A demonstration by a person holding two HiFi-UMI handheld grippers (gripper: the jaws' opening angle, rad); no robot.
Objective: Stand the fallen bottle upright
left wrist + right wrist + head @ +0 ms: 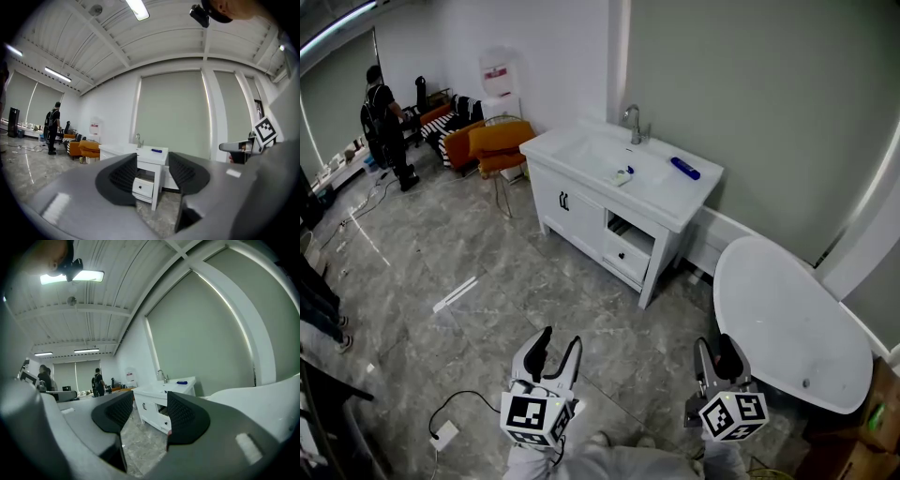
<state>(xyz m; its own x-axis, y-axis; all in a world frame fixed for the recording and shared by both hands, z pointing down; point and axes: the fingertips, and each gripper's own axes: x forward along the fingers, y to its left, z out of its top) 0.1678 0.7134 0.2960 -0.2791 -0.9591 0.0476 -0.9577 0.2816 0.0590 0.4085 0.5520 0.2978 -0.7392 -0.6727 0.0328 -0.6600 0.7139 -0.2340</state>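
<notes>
A blue bottle lies on its side on the white vanity top, right of the faucet. It also appears, small and far away, as the blue bottle in the left gripper view and the blue bottle in the right gripper view. My left gripper is held low over the floor, far short of the vanity, jaws apart and empty. My right gripper sits beside it, also open with nothing between its fingers. Both point level toward the vanity, as the left gripper and right gripper views show.
A white bathtub stands to the right of the vanity. A small white and teal item rests by the basin. An orange chair and a person are at the far left. A cable with an adapter lies on the floor.
</notes>
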